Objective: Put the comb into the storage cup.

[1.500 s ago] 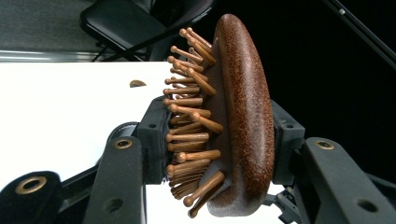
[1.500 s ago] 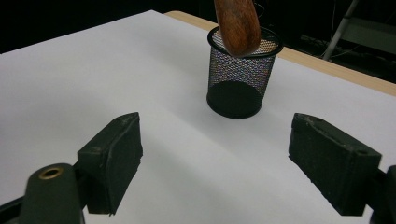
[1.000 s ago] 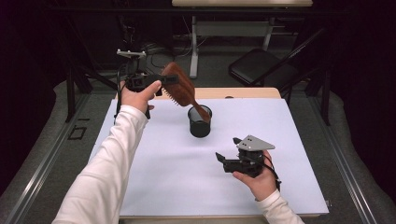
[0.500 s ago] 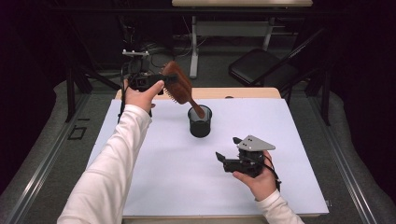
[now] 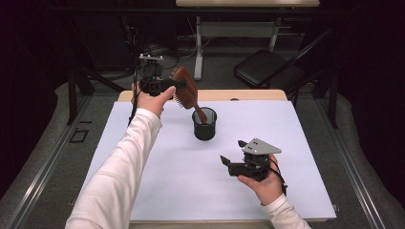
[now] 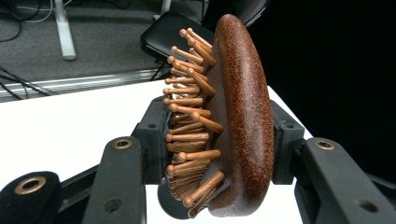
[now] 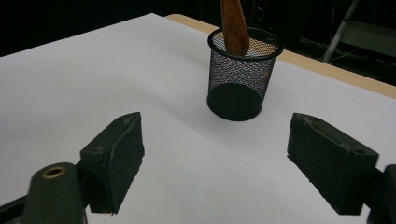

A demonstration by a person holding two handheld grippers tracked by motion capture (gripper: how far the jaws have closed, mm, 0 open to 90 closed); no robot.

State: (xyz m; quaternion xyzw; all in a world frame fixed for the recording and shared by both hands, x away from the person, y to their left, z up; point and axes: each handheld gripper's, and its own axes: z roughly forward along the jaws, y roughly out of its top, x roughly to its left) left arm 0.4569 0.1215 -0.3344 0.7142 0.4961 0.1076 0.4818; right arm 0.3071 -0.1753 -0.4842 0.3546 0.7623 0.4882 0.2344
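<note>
A brown wooden hairbrush (image 5: 185, 89) hangs tilted over the far side of the table, its handle reaching down into a black mesh cup (image 5: 204, 125). My left gripper (image 5: 173, 85) is shut on the brush head, one jaw on the bristle side and one on the back of the hairbrush (image 6: 240, 116). In the left gripper view, the left gripper (image 6: 219, 140) has its pads pressed on both faces. My right gripper (image 5: 232, 151) rests low on the white sheet, open with nothing between its jaws. The right gripper (image 7: 215, 158) faces the cup (image 7: 243, 79), where the handle (image 7: 233, 25) dips past the rim.
A white sheet (image 5: 143, 143) covers most of the wooden table (image 5: 248, 94). Beyond the far edge stand a black chair (image 5: 267, 71) and metal table legs (image 5: 198, 45). Dark floor runs along both sides.
The left gripper has shifted slightly to the right with the brush, whose handle stays at the cup. The right gripper has not moved.
</note>
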